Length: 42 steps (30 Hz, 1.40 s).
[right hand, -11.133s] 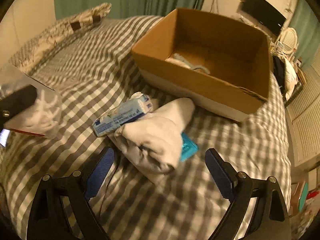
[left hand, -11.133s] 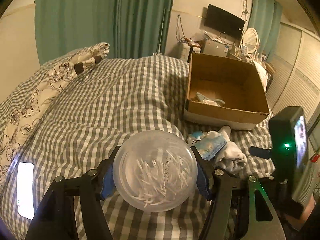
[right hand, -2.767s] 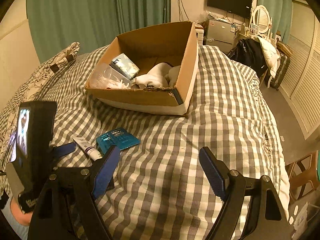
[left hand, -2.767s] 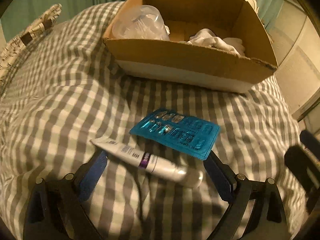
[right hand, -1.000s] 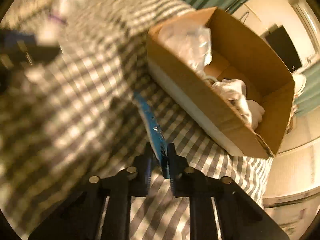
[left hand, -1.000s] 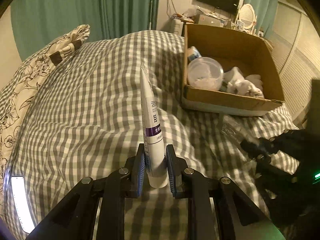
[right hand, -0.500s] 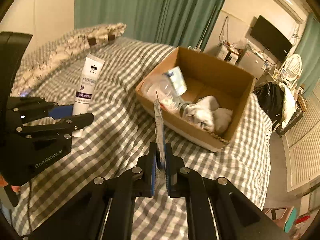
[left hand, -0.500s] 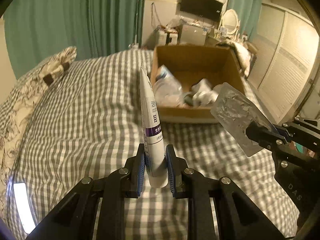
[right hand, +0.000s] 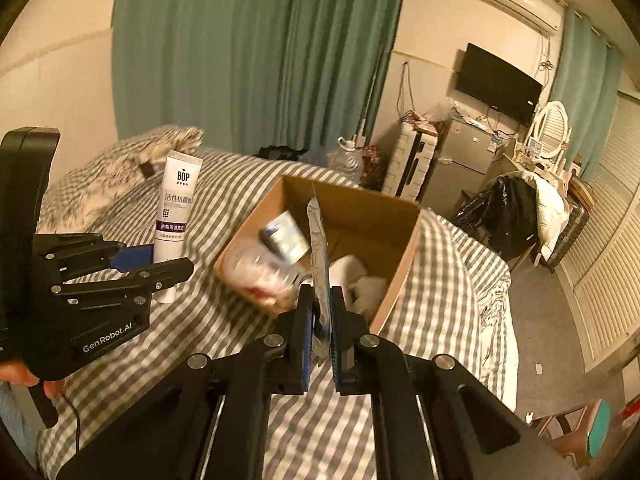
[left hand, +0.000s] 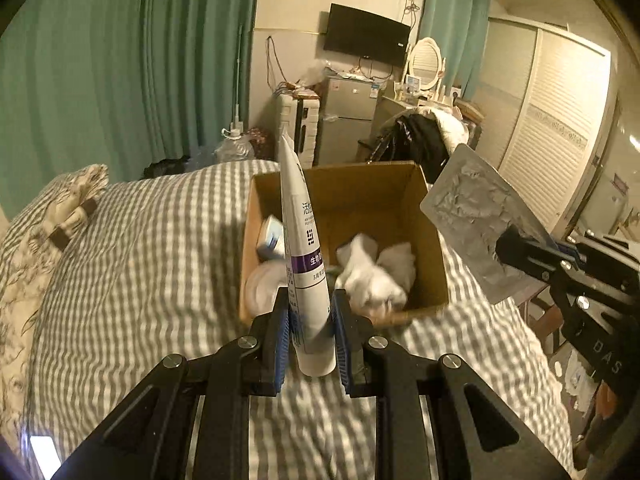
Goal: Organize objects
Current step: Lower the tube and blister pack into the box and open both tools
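My left gripper [left hand: 310, 312] is shut on a white tube with a purple band [left hand: 302, 248], held upright in the air in front of the cardboard box [left hand: 434, 240]. The tube also shows in the right wrist view [right hand: 176, 204]. My right gripper [right hand: 321, 308] is shut on a flat blister pack [right hand: 319, 248], seen edge-on; in the left wrist view its silver back [left hand: 480, 224] hangs right of the box. The box [right hand: 400, 268] sits on the checked bed and holds a clear round container [right hand: 256, 268], a small blue-white pack [right hand: 286, 240] and white cloth [left hand: 376, 268].
The grey checked bedspread [left hand: 140, 272] fills the foreground. A patterned pillow [left hand: 68, 208] lies at the far left. Green curtains [right hand: 240, 60], a small fridge [left hand: 348, 120] and a louvred wardrobe [left hand: 560, 144] stand beyond the bed. A lit phone [left hand: 42, 452] lies at the lower left.
Both grippers have risen and tilted up, so more of the room shows. The box now sits straight ahead of both held items. Grips unchanged.
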### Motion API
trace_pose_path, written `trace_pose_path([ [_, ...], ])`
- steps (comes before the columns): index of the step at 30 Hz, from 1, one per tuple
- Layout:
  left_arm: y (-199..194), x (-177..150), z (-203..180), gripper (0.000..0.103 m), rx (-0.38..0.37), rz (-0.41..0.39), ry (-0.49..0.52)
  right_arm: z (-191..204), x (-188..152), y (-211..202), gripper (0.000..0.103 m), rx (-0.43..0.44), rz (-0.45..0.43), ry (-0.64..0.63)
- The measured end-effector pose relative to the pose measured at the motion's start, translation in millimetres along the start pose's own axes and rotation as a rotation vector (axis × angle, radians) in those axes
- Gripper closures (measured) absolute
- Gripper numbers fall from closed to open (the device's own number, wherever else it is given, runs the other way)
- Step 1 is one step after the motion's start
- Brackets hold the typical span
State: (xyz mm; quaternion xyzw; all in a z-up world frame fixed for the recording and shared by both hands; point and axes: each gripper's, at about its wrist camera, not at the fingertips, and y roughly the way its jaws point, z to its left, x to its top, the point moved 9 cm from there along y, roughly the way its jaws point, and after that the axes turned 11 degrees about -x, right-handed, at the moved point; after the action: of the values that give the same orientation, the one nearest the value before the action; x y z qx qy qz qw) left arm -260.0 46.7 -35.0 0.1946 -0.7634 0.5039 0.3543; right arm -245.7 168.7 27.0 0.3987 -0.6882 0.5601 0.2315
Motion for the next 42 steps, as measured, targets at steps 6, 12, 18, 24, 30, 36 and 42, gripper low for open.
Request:
trace_pose_path([
  [6, 46.6, 27.2, 3.3, 0.083, -0.030, 0.030, 0.016, -11.5, 18.1, 42.3, 0.096, 0.004, 0.022, 0.025],
  [12, 101.9, 31.2, 11.9, 0.083, -0.046, 0.121, 0.012, -8.5, 25.2, 102.3, 0.096, 0.010, 0.081, 0.042],
  [18, 146.8, 24.1, 24.0, 0.083, -0.042, 0.193, -0.004, -9.7, 22.7, 155.2, 0.096, -0.009, 0.132, 0.059],
  [24, 174.3, 12.9, 25.9, 0.081, -0.094, 0.241, -0.035, -8.4, 14.9, 179.8, 0.096, -0.021, 0.139, 0.078],
  [30, 162.8, 20.1, 26.2, 0.029, -0.083, 0.172, -0.044, -20.6, 19.0, 168.8, 0.066, -0.027, 0.077, 0.143],
  [36, 129.6, 34.6, 32.4, 0.026, -0.040, 0.100, -0.053, -37.9, 35.3, 139.9, 0.050, -0.071, 0.031, 0.175],
  [42, 57.9, 60.1, 36.4, 0.013, 0.029, -0.019, -0.055, -51.4, 41.0, 94.1, 0.037, -0.117, 0.011, 0.181],
])
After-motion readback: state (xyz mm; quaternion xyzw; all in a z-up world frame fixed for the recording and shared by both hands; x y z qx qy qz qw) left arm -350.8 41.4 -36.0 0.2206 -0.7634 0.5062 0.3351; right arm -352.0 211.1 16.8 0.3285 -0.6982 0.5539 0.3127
